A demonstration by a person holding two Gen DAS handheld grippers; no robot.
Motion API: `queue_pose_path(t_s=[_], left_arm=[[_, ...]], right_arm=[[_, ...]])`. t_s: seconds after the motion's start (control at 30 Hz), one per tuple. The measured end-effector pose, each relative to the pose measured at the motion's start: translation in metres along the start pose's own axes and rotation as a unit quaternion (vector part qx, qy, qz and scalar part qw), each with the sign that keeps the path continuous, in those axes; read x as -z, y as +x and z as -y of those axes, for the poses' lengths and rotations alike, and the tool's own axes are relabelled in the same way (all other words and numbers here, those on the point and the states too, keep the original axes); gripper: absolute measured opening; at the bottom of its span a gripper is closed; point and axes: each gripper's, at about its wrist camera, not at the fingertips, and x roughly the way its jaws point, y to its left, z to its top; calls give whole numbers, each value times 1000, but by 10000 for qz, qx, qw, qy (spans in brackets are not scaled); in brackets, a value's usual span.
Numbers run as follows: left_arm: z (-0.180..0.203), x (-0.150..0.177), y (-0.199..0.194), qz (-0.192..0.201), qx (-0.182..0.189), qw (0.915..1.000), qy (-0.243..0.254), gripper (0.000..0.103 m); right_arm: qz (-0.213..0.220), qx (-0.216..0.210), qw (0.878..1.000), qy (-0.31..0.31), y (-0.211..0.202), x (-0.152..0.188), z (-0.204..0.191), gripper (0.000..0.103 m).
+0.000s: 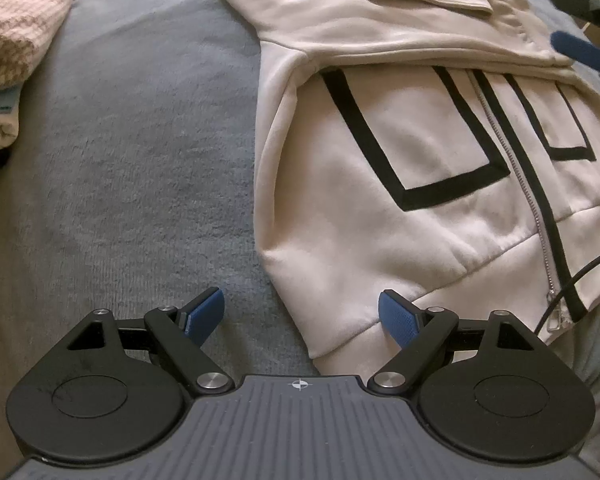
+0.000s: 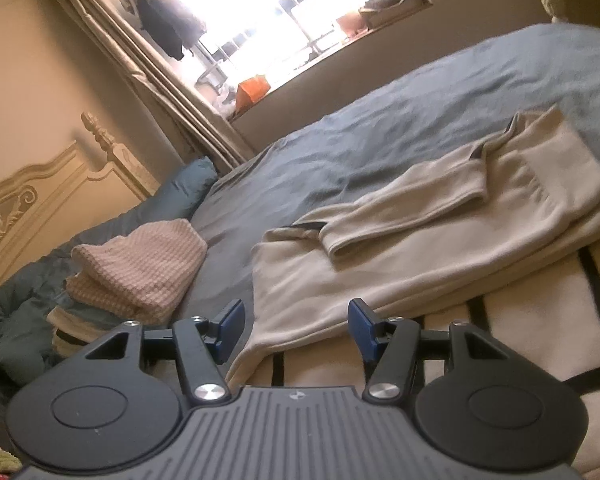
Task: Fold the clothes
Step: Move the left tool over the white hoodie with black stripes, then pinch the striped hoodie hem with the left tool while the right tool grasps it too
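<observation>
A cream zip-up hoodie (image 1: 412,152) with black rectangle outlines lies flat on the blue-grey bed cover (image 1: 140,160), its sleeves folded across the upper part. My left gripper (image 1: 302,312) is open just above the hoodie's lower left hem corner, with nothing between its blue pads. In the right wrist view the same hoodie (image 2: 420,248) spreads ahead, one sleeve laid over the chest. My right gripper (image 2: 296,324) is open above the hoodie's near edge and holds nothing. The right gripper's blue fingertips (image 1: 580,52) show at the far right edge of the left wrist view.
A stack of folded clothes topped by a pink knitted piece (image 1: 16,32) sits at the left of the bed (image 2: 140,272). A dark teal pillow (image 2: 180,188), a carved cream headboard (image 2: 40,188) and a bright window (image 2: 280,12) lie beyond. A black cable (image 1: 580,276) crosses the hoodie's hem.
</observation>
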Motion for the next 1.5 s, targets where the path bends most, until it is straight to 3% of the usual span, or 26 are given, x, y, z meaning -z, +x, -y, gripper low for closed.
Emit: queue_pose_path(t_s=[0.33,0.53,0.63,0.8,1.1,1.43,1.5], left_arm=[[6,6,-1,-90,-9,9999,110,85],[10,15,-3,-228,143,9992,300,85],[12,25,-4,-285,361,9979,461,83],[8,30,0,-517,489,9964,469,77],[-6,29,-1,-676,667,9952,233,67],[-9,40,-5,-1217,986,9874,238,57],[-10,43,-6,-1325,1070,9851,218,55]], right_arm=[[104,221,9989,-404,-24,2,-4,60],[128,100,9991,-397,-46,10,-4,60],[137,-150,9996,-177,-59,16,2,60],[-244,-627,9973,286,-65,32,21,60],[-1125,-1264,9793,1113,-55,68,40,60],[-1845,-1775,9486,1858,-39,112,45,61],[-1973,-1959,9379,2075,-34,120,46,61]])
